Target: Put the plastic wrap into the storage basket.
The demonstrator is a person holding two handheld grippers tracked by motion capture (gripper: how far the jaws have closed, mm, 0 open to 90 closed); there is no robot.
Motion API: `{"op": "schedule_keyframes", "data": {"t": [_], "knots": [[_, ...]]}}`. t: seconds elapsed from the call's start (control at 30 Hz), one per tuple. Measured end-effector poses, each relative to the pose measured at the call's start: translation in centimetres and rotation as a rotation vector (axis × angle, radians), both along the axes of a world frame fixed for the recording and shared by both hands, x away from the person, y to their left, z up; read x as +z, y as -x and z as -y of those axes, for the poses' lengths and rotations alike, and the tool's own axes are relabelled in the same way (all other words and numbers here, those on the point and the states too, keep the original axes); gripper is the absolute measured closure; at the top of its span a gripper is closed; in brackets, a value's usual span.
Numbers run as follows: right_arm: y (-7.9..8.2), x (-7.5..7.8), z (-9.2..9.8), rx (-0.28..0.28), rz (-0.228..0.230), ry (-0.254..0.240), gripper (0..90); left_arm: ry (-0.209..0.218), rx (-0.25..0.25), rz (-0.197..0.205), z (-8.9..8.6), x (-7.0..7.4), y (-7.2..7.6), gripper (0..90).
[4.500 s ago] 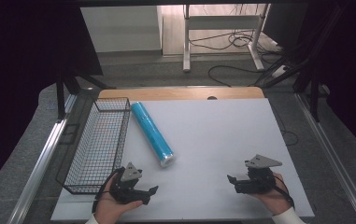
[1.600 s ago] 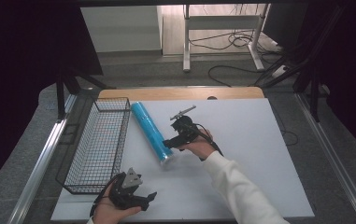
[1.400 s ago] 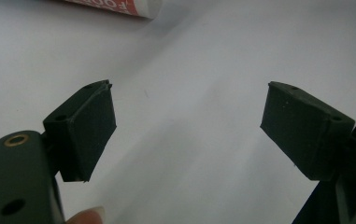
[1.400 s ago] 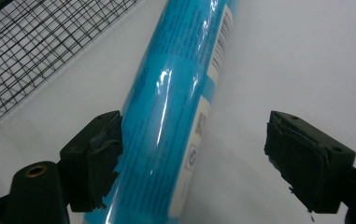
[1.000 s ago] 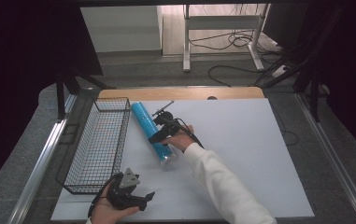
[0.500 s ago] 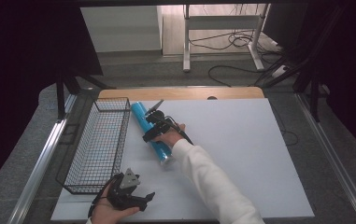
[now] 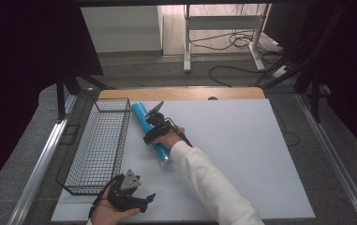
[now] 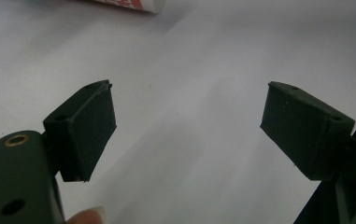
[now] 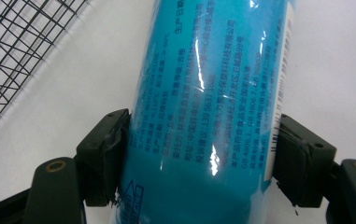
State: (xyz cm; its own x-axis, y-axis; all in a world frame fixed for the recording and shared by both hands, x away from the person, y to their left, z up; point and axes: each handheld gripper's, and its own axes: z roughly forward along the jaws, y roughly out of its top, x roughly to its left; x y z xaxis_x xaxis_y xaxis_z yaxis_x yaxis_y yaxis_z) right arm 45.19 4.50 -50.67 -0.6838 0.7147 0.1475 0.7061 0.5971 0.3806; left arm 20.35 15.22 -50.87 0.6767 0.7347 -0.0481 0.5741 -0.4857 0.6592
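The tube [image 7: 150,132] is bright blue with small dark print and a white strip. The basket [image 7: 96,145] at 9 o'clock is black wire mesh, the bench [image 7: 241,140] white, the jaws black.

White table [image 7: 241,154] seen from above. Black wire basket [image 7: 99,145] set along left side. Blue tube [image 7: 149,131] laid flat just right of basket, slanted. Right gripper [image 7: 152,132] placed over tube's middle, held by right hand [image 7: 168,138], white sleeve [image 7: 209,187] extended across table. Left gripper [image 7: 138,200] held near front edge, jaws parted, below basket.
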Motion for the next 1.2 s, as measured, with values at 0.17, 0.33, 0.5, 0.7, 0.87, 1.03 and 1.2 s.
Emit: {"op": "schedule_keyframes", "data": {"t": [0.17,0.33,0.5,0.7,0.87,1.03,1.2], "knots": [[-0.1,-0.1,-0.1,0.003,-0.012,0.009,26.9,-0.002,-0.001,0.002,0.0,0.0,0.0,17.8],[-0.2,-0.3,-0.5,0.016,-0.007,0.037,25.7,-0.003,-0.003,0.003,0.0,0.0,0.1,17.8],[-0.4,-0.4,-1.0,0.005,-0.008,0.063,27.5,0.0,0.0,0.003,0.0,0.0,0.1,17.8],[-1.0,-0.2,-0.4,-0.044,-0.068,0.029,29.7,0.002,0.0,0.005,-0.1,0.1,0.1,17.9],[-1.6,0.1,0.6,-0.064,-0.07,0.013,31.8,0.002,-0.001,0.003,-0.1,0.1,0.0,17.9],[-1.9,0.8,1.8,-0.077,-0.099,-0.043,31.9,0.001,-0.001,0.001,-0.1,0.0,0.0,17.9],[-1.8,1.4,2.6,-0.084,-0.101,-0.055,31.9,0.0,-0.002,0.003,0.0,0.0,0.0,17.9]]}}
